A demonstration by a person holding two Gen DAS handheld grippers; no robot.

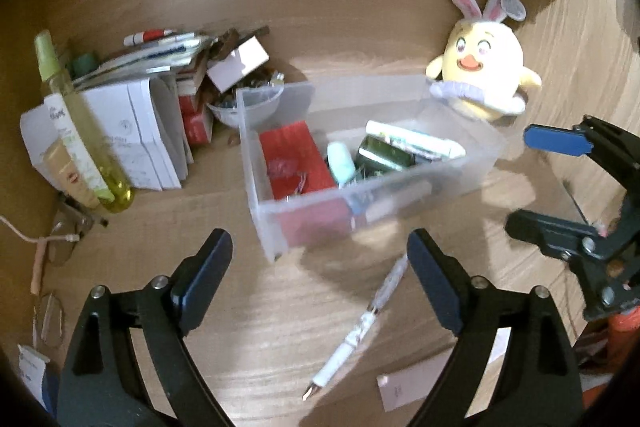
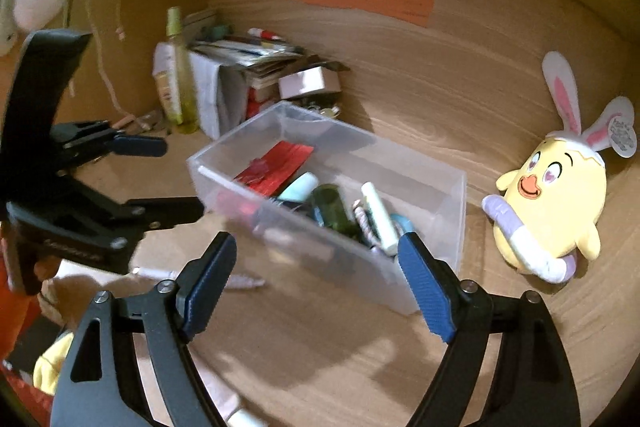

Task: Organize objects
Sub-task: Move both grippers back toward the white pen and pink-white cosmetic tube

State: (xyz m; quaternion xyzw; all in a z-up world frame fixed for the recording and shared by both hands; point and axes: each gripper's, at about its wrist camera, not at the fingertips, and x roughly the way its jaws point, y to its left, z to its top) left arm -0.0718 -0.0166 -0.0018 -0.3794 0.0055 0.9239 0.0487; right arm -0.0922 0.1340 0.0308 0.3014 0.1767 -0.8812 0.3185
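A clear plastic box (image 1: 312,219) stands mid-desk and holds a red packet (image 1: 296,155), a mint tube, a dark green item and a white tube. A white pen (image 1: 360,327) lies on the desk in front of the box. My left gripper (image 1: 318,243) is open and empty, just short of the box's near corner, with the pen beside its right finger. My right gripper (image 2: 316,243) is also open and empty, near the box's (image 2: 432,211) front wall. Each gripper shows in the other's view: the right gripper (image 1: 524,183) and the left gripper (image 2: 180,177).
A yellow plush chick (image 1: 484,71) with bunny ears sits right of the box. Back left are a stack of books and papers (image 1: 140,131), a spray bottle (image 1: 80,131) and a small bowl (image 1: 248,107). Glasses (image 1: 60,247) and a cable lie at the left. A pink note (image 1: 416,383) is near the pen.
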